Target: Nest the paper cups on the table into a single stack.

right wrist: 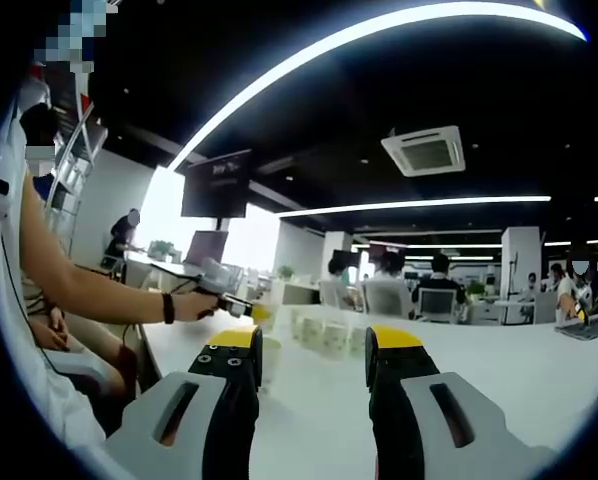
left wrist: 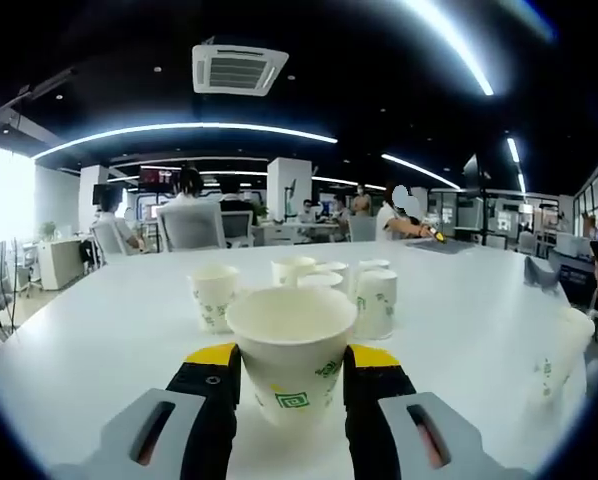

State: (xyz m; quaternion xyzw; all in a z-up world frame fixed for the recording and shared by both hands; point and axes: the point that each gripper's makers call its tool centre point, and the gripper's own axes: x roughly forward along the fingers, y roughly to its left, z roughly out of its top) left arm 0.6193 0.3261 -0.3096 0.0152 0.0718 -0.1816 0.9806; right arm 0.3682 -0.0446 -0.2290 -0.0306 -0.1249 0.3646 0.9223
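Observation:
A white paper cup (left wrist: 291, 352) with a green print stands upright between the yellow-tipped jaws of my left gripper (left wrist: 294, 358), which is shut on its sides. Behind it on the white table (left wrist: 109, 330) stand several more paper cups: one alone at the left (left wrist: 214, 297), a cluster in the middle (left wrist: 314, 273) and one to the right (left wrist: 376, 303). Another cup (left wrist: 561, 352) shows blurred at the far right. My right gripper (right wrist: 314, 345) is open with nothing between its fingers, and it faces the distant group of cups (right wrist: 319, 330). The person's hand (right wrist: 194, 303) holds the left gripper (right wrist: 241, 305).
The table runs far back, with a dark device (left wrist: 439, 243) lying at its far end. Office chairs (left wrist: 191, 225) and seated people line the far side. The person's forearm (right wrist: 79, 280) crosses the left of the right gripper view.

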